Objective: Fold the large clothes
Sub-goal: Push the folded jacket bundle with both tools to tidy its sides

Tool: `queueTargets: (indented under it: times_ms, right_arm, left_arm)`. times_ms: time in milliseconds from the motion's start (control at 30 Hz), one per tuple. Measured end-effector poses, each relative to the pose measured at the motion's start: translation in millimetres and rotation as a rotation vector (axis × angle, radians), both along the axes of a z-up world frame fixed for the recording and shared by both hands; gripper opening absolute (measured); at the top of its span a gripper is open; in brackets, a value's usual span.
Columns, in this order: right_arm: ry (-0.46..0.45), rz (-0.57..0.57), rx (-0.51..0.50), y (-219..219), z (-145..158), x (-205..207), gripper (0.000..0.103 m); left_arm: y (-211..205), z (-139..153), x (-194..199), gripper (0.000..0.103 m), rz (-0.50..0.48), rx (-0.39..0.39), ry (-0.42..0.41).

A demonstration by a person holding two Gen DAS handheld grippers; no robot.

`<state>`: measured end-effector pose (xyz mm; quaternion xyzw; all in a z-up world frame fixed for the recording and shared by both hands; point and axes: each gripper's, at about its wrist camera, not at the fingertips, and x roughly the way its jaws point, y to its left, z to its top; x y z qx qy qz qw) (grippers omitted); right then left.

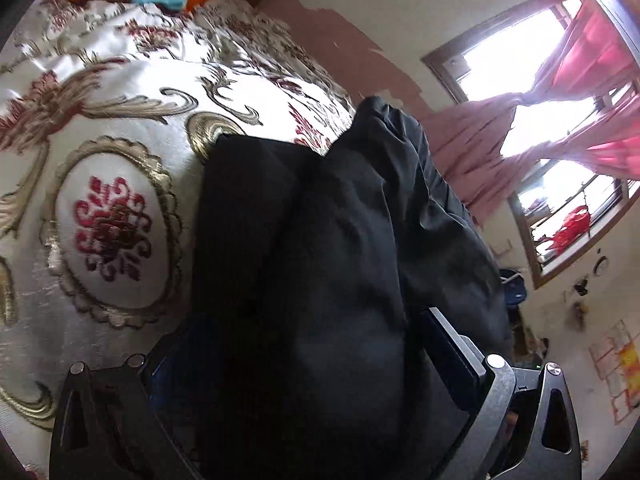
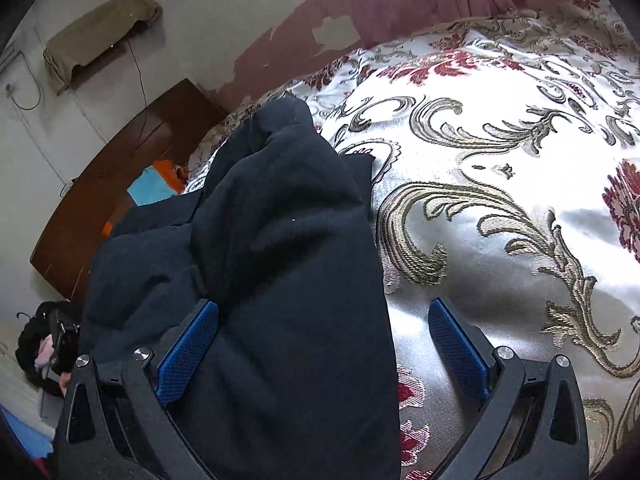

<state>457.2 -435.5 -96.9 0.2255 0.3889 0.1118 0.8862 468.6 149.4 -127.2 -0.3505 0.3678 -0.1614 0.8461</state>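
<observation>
Black garment point(image 2: 256, 280) — laid on bedspread point(image 2: 500, 240); bunched between wide-spread fingers of left gripper point(image 1: 320, 360) and right gripper point(image 2: 324, 344), not clamped.

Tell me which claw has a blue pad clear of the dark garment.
The right claw: one blue pad sits over the floral bedspread, clear of the dark garment. The left claw is buried in cloth on both sides.

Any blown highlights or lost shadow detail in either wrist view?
Left wrist: window clipped to white, bedspread glares near the top, dark garment nearly featureless low in frame, hiding the left gripper's near finger. Right wrist: bedspread has washed-out sheen patches, garment folds still readable, right gripper pads sharp. Both: strong fisheye bending at the edges.
</observation>
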Motion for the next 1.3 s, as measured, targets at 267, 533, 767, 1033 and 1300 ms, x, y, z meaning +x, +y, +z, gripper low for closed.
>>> queueTargets:
  times_ms: [267, 533, 767, 1033, 1300]
  right_arm:
    - [0.050, 0.159, 0.033, 30, 4, 21, 0.102]
    - [0.086, 0.164, 0.067, 48, -6, 24, 0.102]
    - [0.066, 0.162, 0.063, 54, -5, 19, 0.102]
    - [0.054, 0.171, 0.063, 43, -9, 15, 0.102]
    - [0.011, 0.150, -0.027, 56, -1, 10, 0.093]
  left_arm:
    - [-6, 4, -4, 0.102, -0.068, -0.016, -0.015]
    - [-16, 10, -2, 0.102, -0.085, 0.039, -0.010]
    - [-19, 9, -3, 0.103, -0.069, 0.065, 0.005]
    - [-20, 10, -4, 0.103, -0.076, 0.070, 0.004]
    - [-23, 12, -5, 0.101, -0.092, 0.085, -0.017]
